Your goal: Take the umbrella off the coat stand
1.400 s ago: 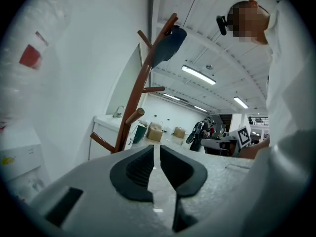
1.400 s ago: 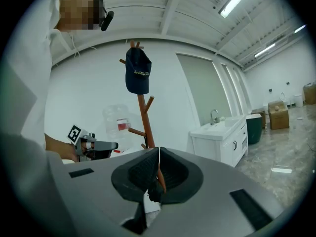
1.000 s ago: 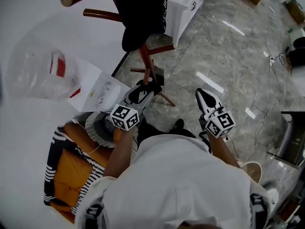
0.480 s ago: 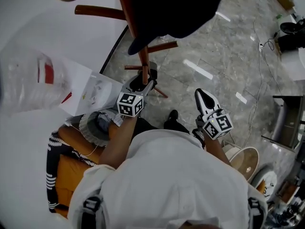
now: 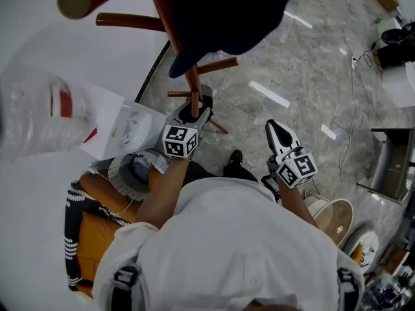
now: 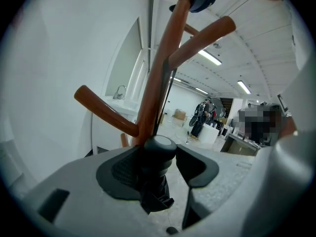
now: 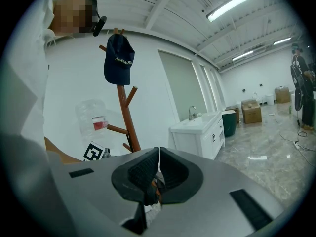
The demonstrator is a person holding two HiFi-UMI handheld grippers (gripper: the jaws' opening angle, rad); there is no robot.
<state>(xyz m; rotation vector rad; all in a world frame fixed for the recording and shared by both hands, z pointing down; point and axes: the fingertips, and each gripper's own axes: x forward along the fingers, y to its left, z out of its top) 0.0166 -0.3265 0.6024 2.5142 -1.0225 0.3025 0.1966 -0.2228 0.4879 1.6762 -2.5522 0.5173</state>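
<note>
Left tool (image 5: 194,110) is sitting released. Its jaws have just been opening to full spread, with the umbrella (image 6: 157,154) standing handle-up between them. The handle is leaning on the 9 o'clock pad with a clear gap at the 3 o'clock pad, so nothing is being gripped. The umbrella is hanging against the coat stand (image 6: 159,68) trunk, at 12 o'clock from the left tool in the head view. Right tool (image 5: 275,129) is idling clenched on nothing, at 3 o'clock of the left one.

Risks, my read:
- **Off-centre handle:** closing could be shoving it sideways into the trunk, or pinching wood along with it.
- **Snag:** a thin dark cord (image 6: 164,95) seems to be running up towards the upper peg (image 6: 202,36). Pulling outward instead of lifting would be snagging it, rocking the stand and shaking the cap (image 5: 220,11) loose.

Materials:
- **Handle:** looking like matte black plastic, a stubby cylinder with a smooth rounded top, likely slippery.
- **Canopy:** folded under the handle, soft pleated black fabric.
- **Stand:** glossy reddish wood, round pegs with blunt ends.
- **Pads:** ribbed black rubber.
- **Floor** (image 5: 305,63): polished grey marble.
</note>
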